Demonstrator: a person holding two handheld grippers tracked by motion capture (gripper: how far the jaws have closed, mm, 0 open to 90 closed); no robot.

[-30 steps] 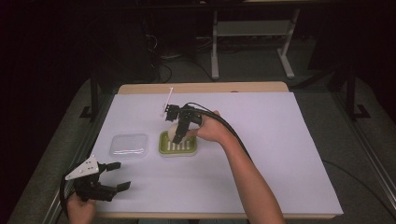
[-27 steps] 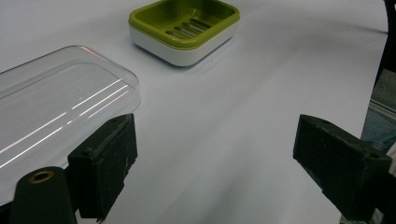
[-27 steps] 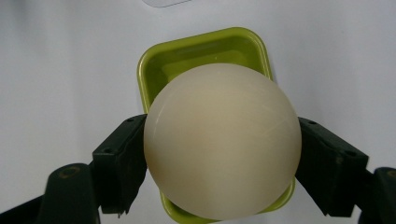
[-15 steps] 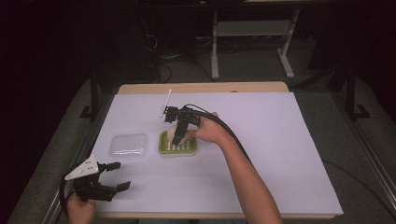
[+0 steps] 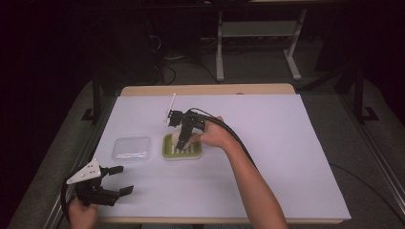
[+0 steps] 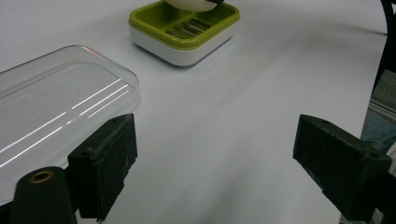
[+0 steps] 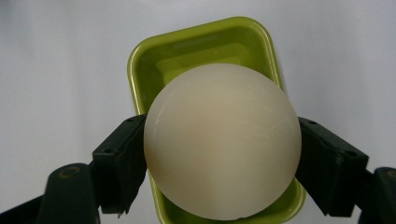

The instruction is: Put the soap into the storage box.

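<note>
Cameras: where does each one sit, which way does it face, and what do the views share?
High view: above the person's side, looking forward and down at the table; both forearms enter from below.
Left gripper view: rides the left hand-held gripper, jaws apart, facing lid and dish.
Right gripper view: looks down its jaws, which clamp the soap over the dish.
All three share the dish.

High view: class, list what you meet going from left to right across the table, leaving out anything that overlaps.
Left gripper → clear lid → green soap dish → the person's right hand.
</note>
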